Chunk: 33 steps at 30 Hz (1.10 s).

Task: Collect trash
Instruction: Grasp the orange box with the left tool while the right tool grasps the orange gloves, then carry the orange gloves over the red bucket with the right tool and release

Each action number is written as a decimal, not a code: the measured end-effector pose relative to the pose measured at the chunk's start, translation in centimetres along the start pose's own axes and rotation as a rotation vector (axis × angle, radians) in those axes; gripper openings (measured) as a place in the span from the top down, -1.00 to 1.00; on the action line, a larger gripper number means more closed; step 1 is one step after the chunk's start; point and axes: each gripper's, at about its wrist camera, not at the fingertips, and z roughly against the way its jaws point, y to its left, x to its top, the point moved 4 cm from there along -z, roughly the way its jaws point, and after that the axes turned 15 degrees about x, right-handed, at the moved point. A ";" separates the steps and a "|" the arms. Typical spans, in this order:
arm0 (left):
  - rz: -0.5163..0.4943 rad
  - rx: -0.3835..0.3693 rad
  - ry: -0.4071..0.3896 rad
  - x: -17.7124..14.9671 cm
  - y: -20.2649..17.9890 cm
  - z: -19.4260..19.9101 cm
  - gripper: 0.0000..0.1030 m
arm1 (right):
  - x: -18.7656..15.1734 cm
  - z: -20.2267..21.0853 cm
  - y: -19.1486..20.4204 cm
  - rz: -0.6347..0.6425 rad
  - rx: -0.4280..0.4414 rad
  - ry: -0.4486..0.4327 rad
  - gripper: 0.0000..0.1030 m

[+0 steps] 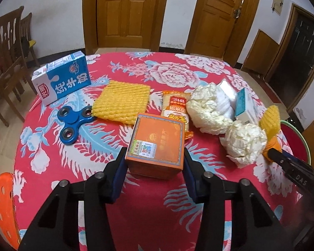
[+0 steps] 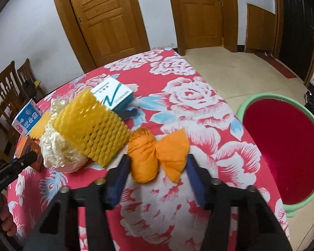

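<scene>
Bracketing the orange box (image 1: 156,144) between its pads, the left gripper (image 1: 155,163) gripped it; the right gripper (image 2: 157,165) likewise pinched the orange wrapper (image 2: 157,154); next, I judged, lifting toward the basin (image 2: 261,98) beside it.

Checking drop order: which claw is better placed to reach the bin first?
Right. The right claw sits around the orange wrapper at the table edge, beside the bin. The left claw brackets the orange box mid-table.
</scene>
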 end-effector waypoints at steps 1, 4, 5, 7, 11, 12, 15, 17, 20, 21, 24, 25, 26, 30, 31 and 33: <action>-0.001 -0.002 -0.005 0.1 -0.1 0.3 0.03 | 0.0 0.0 0.0 -0.001 0.006 0.001 0.10; -0.004 -0.004 -0.021 0.4 -0.3 1.2 0.03 | 0.0 0.5 0.1 -0.002 0.015 -0.010 0.24; -0.006 -0.008 -0.029 0.6 -0.4 1.6 0.03 | 0.0 0.9 0.1 -0.003 0.016 -0.020 0.26; -0.008 -0.016 -0.042 0.8 -0.7 2.3 0.03 | 0.1 1.7 0.0 -0.010 0.021 -0.033 0.28; -0.023 -0.036 -0.074 1.5 -1.7 3.9 0.03 | 0.5 3.3 -0.4 -0.023 0.020 -0.073 0.28; -0.030 -0.042 -0.081 1.7 -2.0 4.3 0.03 | 0.6 3.9 -0.5 -0.026 0.020 -0.087 0.28; -0.056 -0.062 -0.099 2.3 -3.6 5.2 0.03 | 1.1 5.4 -0.9 -0.033 0.020 -0.119 0.28; -0.066 -0.072 -0.107 2.6 -4.5 5.6 0.03 | 1.3 6.4 -1.1 -0.029 0.016 -0.140 0.28; -0.084 -0.088 -0.114 2.9 -6.1 6.1 0.03 | 1.6 7.8 -1.8 -0.026 0.003 -0.163 0.28; -0.091 -0.093 -0.116 3.0 -6.7 6.3 0.03 | 1.8 8.2 -2.2 -0.030 -0.001 -0.170 0.28; -0.115 -0.107 -0.124 3.2 -8.6 6.7 0.03 | 1.9 9.4 -3.2 -0.037 -0.015 -0.190 0.28; -0.124 -0.112 -0.126 3.3 -9.3 6.8 0.03 | 1.9 9.8 -3.6 -0.039 -0.020 -0.198 0.28; -0.133 -0.115 -0.127 3.3 -9.8 6.8 0.03 | 1.9 10.3 -3.9 -0.041 -0.026 -0.205 0.28; -0.166 -0.129 -0.137 3.5 -12.3 7.1 0.03 | 1.9 11.9 -5.7 -0.056 -0.050 -0.231 0.28; -0.172 -0.132 -0.138 3.5 -12.9 7.1 0.03 | 1.9 12.3 -6.2 -0.060 -0.060 -0.238 0.28; -0.184 -0.139 -0.137 3.5 -14.0 7.0 0.03 | 1.8 13.0 -7.3 -0.072 -0.078 -0.252 0.28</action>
